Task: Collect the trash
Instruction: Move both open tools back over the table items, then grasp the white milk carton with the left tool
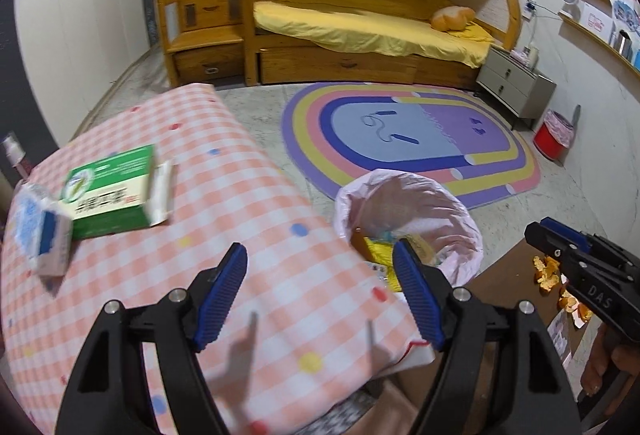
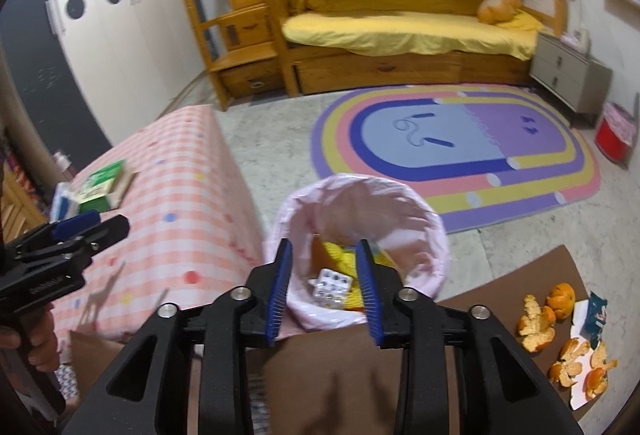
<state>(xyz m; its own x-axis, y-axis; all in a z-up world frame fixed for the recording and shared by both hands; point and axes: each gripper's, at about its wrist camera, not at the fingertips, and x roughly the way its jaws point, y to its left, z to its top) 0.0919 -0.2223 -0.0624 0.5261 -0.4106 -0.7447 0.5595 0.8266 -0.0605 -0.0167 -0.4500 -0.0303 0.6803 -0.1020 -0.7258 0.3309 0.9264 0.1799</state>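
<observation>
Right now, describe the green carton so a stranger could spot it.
Find the low table under the pink checked cloth. At its far left end lies the flat green-and-white cardboard carton, one end flap open. The smaller blue-and-white pack beside it has no green.

A pink-lined trash bin stands on the floor beside the checked table's corner, holding yellow wrappers and a blister pack; orange peels lie near the brown board's right edge; a green box lies near the table's left edge.
</observation>
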